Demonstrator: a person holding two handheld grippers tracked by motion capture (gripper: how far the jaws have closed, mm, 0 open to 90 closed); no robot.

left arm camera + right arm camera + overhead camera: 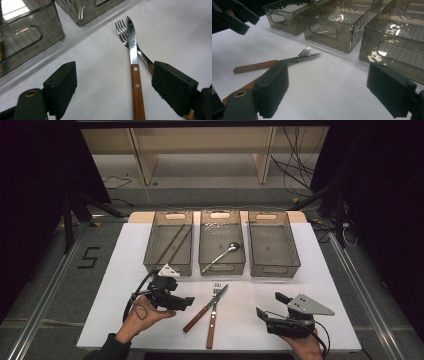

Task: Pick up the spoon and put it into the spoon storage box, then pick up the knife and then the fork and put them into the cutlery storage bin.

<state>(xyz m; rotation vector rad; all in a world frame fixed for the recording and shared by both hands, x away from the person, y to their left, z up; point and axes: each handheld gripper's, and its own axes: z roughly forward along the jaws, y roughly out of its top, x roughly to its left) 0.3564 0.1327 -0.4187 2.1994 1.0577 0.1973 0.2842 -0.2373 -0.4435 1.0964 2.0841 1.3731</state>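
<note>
A wooden-handled knife [205, 308] lies crossed over a matching fork [212, 320] at the middle front of the white table [125, 270]. My left gripper [186, 302] is just left of them, open, its jaws pointing at the knife handle. In the left gripper view the knife [136, 80] lies between the open jaws of the gripper [115, 75], with the fork [122, 32] under its blade. My right gripper [268, 304] is open at the front right, apart from the cutlery. Its own view has the gripper [329, 82] empty, with the knife [254, 66] and the fork tines [305, 51] beyond.
Three smoky translucent bins stand in a row at the back. The left bin [149, 251] holds chopsticks [172, 242], the middle bin [221, 268] holds a spoon [222, 255], and the right bin [274, 269] holds nothing. Bare table lies between the two grippers.
</note>
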